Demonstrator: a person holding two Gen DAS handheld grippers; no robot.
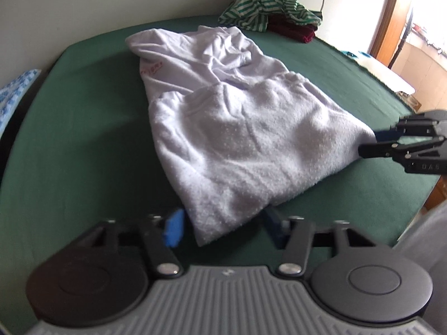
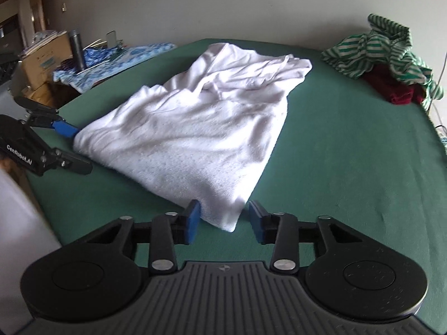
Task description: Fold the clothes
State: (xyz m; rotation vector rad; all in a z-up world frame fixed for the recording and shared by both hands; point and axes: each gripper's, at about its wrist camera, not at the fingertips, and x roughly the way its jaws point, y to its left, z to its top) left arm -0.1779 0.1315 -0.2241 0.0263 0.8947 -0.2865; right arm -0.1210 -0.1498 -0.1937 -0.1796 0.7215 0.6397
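**Both claws poised at the near corners of a white garment, before a fold**

Spread across a green bed cover (image 1: 83, 139): a white garment (image 1: 232, 145), rumpled at the far end, its textured lower part nearest the cameras. At one near corner, the left gripper (image 1: 223, 227), set partly wide, blue pads on either side of the fabric, not visibly pinching it. At the other near corner, the right gripper (image 2: 225, 220), narrower, one pad against the cloth and the other just clear of it; no firm hold to be seen there either.

Judged step: taking hold of the two near corners, ahead of a first fold. Next move likely to call for closing both claws squarely on the corners, catching every layer, then lifting together and carrying the edge evenly toward the far end without dragging the rest.

Well apart at the far edge: a green-and-white striped garment (image 1: 265, 5) heaped on a dark red cloth (image 1: 296, 29), probably waiting for their turn.

Writing: "GenRobot.AI" in white on the left gripper's black body (image 2: 19, 155). Red script on the white garment (image 1: 152, 68), too blurred to read. Faint raised letters on the right gripper's finger (image 1: 431, 166), not clearly legible.
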